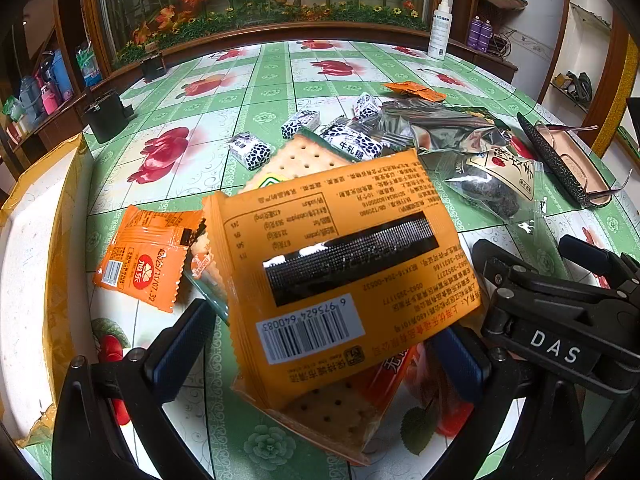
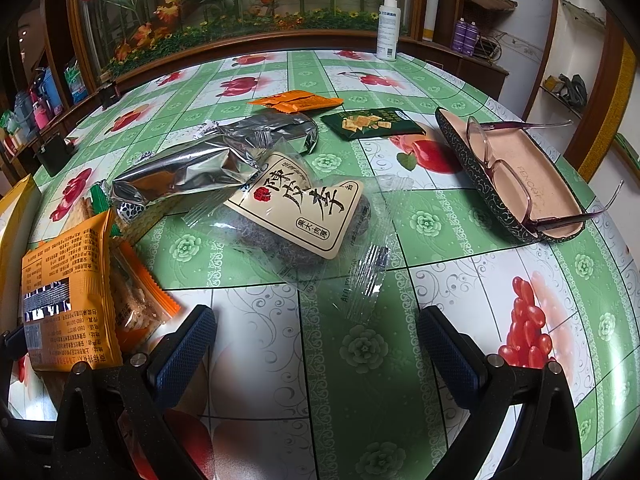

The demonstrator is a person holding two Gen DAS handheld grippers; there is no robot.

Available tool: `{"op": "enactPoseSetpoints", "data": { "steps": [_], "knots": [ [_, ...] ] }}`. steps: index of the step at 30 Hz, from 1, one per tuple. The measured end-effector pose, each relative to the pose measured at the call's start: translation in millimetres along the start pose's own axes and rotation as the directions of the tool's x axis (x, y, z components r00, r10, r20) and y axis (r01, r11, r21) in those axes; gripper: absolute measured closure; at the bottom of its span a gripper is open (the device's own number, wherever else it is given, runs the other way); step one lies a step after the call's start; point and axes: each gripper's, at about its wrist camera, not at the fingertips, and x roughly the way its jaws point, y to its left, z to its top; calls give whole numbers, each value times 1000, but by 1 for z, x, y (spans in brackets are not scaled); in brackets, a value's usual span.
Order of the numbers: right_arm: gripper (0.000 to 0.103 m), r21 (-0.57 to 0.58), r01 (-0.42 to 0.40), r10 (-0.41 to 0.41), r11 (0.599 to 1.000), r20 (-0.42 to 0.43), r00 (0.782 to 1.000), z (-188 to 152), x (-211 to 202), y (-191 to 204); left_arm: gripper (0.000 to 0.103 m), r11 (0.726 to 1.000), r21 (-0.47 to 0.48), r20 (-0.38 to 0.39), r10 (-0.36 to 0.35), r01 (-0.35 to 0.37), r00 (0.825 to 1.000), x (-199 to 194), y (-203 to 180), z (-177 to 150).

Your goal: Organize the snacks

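A large orange cracker packet (image 1: 340,264) lies tilted, barcode side up, on other cracker packets (image 1: 332,412) between the fingers of my left gripper (image 1: 320,356). The jaws stand wide; a strip of tablecloth shows beside the left finger (image 1: 180,348), and the packet's edge covers part of the right finger (image 1: 460,360). My right gripper (image 2: 316,344) hovers open over bare tablecloth, just short of a clear plum packet (image 2: 296,208). The same orange cracker packet (image 2: 68,292) shows at the left of the right wrist view. A small orange sachet (image 1: 148,260) lies left of the packet.
Black-and-white candies (image 1: 250,150), a silver bag (image 2: 208,160), a green packet (image 2: 372,122) and orange sachets (image 2: 296,101) lie farther back. Glasses in an open case (image 2: 516,176) sit at the right, a spray bottle (image 2: 387,28) at the back, a yellow-edged box (image 1: 32,260) at the left.
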Motion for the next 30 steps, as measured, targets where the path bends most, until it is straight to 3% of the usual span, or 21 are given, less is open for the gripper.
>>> {"op": "enactPoseSetpoints", "data": {
  "steps": [6, 13, 17, 20, 25, 28, 30],
  "knots": [
    [1, -19, -15, 14, 1000, -21, 1000, 0, -2, -1, 0, 1000, 18, -14, -13, 14, 1000, -1, 2, -1],
    [1, -105, -88, 87, 991, -14, 996, -13, -10, -2, 0, 996, 64, -74, -49, 54, 996, -11, 14, -13],
    [1, -108, -98, 97, 989, -18, 995, -14, -11, -2, 0, 990, 92, -53, -103, 107, 993, -27, 18, -34],
    [1, -103, -112, 111, 988, -16, 994, -15, -13, -3, 0, 988, 97, 21, -121, 119, 992, -46, 24, -39],
    [5, -31, -254, 255, 967, 12, 967, -14, -21, -19, 0, 973, 93, 83, -219, 211, 972, -69, 37, -47],
    [5, -7, -357, 357, 934, 52, 933, -15, -32, -27, 0, 965, 80, 96, -257, 250, 962, -79, 48, -52],
    [5, -39, -384, 386, 922, 87, 918, -16, -43, -23, 0, 964, 71, 102, -261, 255, 960, -83, 54, -53]
  ]
}}
